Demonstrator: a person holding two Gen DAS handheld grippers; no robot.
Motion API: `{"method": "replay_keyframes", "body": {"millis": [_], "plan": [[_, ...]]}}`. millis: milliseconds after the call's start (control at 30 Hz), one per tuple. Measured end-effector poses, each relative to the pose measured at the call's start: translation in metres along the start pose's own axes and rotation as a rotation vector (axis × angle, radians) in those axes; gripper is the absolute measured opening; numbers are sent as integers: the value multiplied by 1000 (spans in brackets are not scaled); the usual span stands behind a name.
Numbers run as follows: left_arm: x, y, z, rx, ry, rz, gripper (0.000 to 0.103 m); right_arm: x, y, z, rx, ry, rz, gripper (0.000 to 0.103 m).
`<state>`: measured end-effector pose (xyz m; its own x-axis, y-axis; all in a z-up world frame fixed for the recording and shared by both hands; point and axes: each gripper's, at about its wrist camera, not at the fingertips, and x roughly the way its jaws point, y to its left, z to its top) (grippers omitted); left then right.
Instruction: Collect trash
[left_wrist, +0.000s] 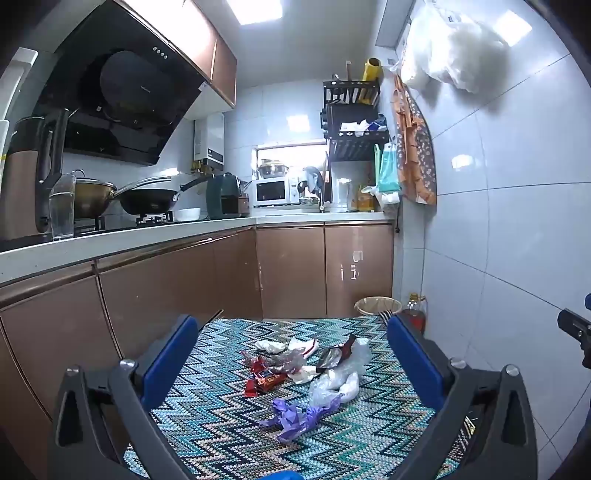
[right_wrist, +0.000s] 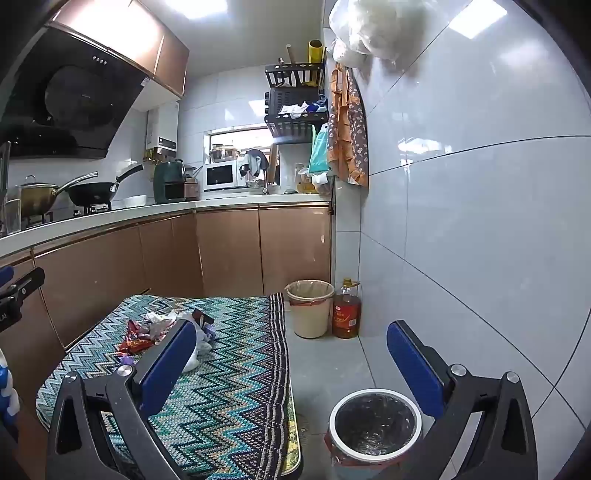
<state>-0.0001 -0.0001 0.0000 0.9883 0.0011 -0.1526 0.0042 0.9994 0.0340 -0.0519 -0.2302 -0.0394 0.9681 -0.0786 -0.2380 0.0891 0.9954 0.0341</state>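
I have both tools spread wide with nothing between the fingers. My left tool (left_wrist: 291, 354) hangs level over the near part of the worktop (left_wrist: 221, 406), a zigzag-patterned surface; the trash pile (left_wrist: 306, 365) lies ahead around its middle: red wrappers (left_wrist: 264, 382), clear plastic (left_wrist: 336, 384), a purple scrap (left_wrist: 295, 419) nearest me. My right tool (right_wrist: 291, 354) straddles the worktop's right edge (right_wrist: 284, 369). Past that edge the floor (right_wrist: 332, 362) is open up to the tiled wall. The black-lined bin (right_wrist: 375, 428) stands just beside the near corner; a beige bin (right_wrist: 309, 308) and an oil bottle (right_wrist: 346, 310) stand by the far corner.
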Motion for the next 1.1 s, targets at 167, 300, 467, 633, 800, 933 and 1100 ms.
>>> {"method": "replay_keyframes", "body": {"millis": [167, 300, 467, 633, 800, 933, 1100], "plan": [[-1, 0, -1, 4, -10, -5, 103, 0, 4, 1, -13, 2, -14, 103], [1, 5, 1, -3, -9, 4, 103, 1, 0, 2, 8, 4, -10, 103], [-1, 9, 4, -21, -18, 21, 103, 1, -4, 0, 17, 12, -6, 103], [1, 8, 3, -14, -7, 19, 103, 2, -4, -1, 20, 13, -4, 103], [5, 8, 2, -29, 11, -2, 103, 8, -1, -4, 15, 20, -7, 103], [7, 7, 2, -24, 22, -6, 103, 9, 2, -4, 11, 23, -2, 103], [12, 7, 2, -15, 34, -9, 103, 9, 3, 0, 11, 26, 8, 103]]}}
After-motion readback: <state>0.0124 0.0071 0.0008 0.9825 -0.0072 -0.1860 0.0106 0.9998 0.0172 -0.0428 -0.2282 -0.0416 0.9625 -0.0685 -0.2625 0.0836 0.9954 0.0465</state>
